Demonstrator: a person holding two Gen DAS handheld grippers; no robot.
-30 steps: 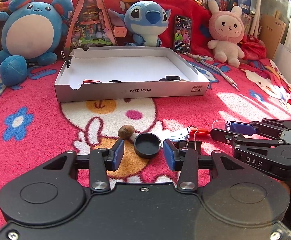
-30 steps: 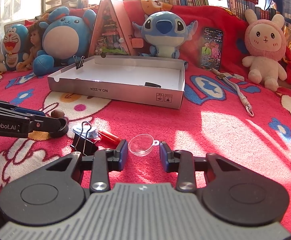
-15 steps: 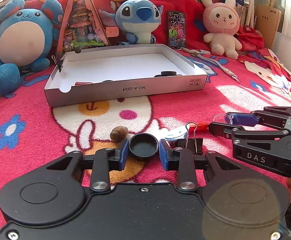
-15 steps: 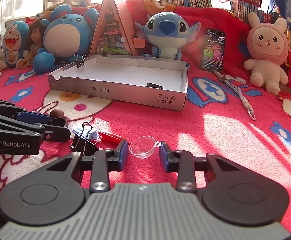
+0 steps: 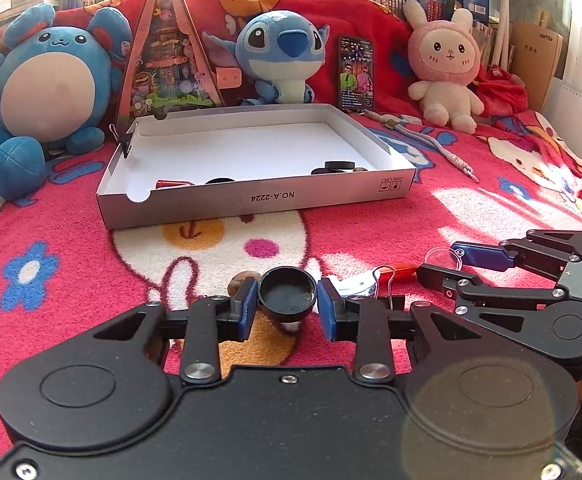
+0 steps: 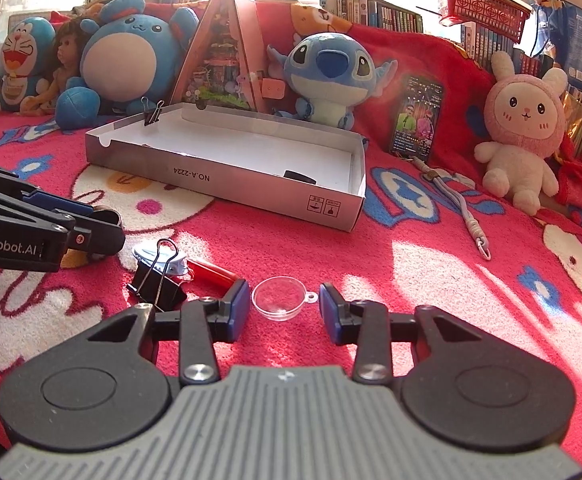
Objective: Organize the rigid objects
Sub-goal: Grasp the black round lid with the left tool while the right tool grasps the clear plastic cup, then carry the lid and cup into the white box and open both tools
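Black cap [image 5: 287,295] clenched between pads of left gripper [image 5: 287,308], lifted off blanket, likely bound for box [image 5: 251,199]. Right gripper [image 6: 283,307] released, jaws apart w/ clear dome [image 6: 278,298] between, not touching, set for a grab. Box holds black discs, red item; binder clip [image 6: 151,115] on rim.

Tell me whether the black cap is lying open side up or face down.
Open side up: the black cap shows its hollow inside and raised rim.
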